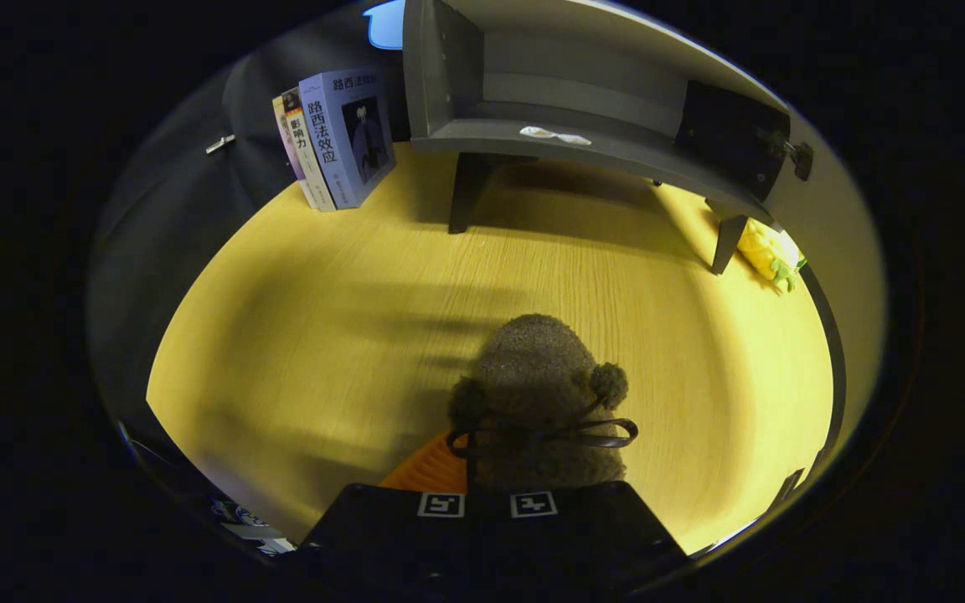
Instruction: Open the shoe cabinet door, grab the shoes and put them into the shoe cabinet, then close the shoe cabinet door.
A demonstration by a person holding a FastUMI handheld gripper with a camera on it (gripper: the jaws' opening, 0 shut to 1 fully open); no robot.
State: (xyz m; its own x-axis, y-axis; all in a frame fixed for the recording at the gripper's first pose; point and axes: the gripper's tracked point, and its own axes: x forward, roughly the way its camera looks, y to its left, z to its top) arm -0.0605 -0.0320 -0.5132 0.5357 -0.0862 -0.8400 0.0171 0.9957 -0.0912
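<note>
1. Jaws: we see the gripper (487, 494) w/ its two fingers drawn close together, pinching the heel end of a fuzzy brown shoe (537, 394). Both fingers appear to press on it, one per side.
2. The shoe points away from the fingers, toe toward the cabinet. It's a plush slipper type w/ two pom-poms (608, 383) on a dark lace tied in a bow (545, 435) across the top.
3. An orange ribbed bit (432, 467) peeks out just left of the shoe, right ahead of the fingers. We can't tell if it's the sole or a separate thing.
4. Whether the shoe is lifted or resting on the wooden table top (298, 335), we can't tell; its shadow falls on the wood ahead of it.
5. The shoe cabinet (533, 138) stands well beyond the shoe, grey, on short legs, w/ its door (826, 201) swung open to the right. Interior shelf open to us; a small white scrap (555, 134) lies on the bottom board.
6. Left of the cabinet, approx. three books (336, 138) stand upright, leaning against the dark wall.
7. A yellow plush toy (771, 251) lies by the cabinet's right leg, below the open door.
</note>
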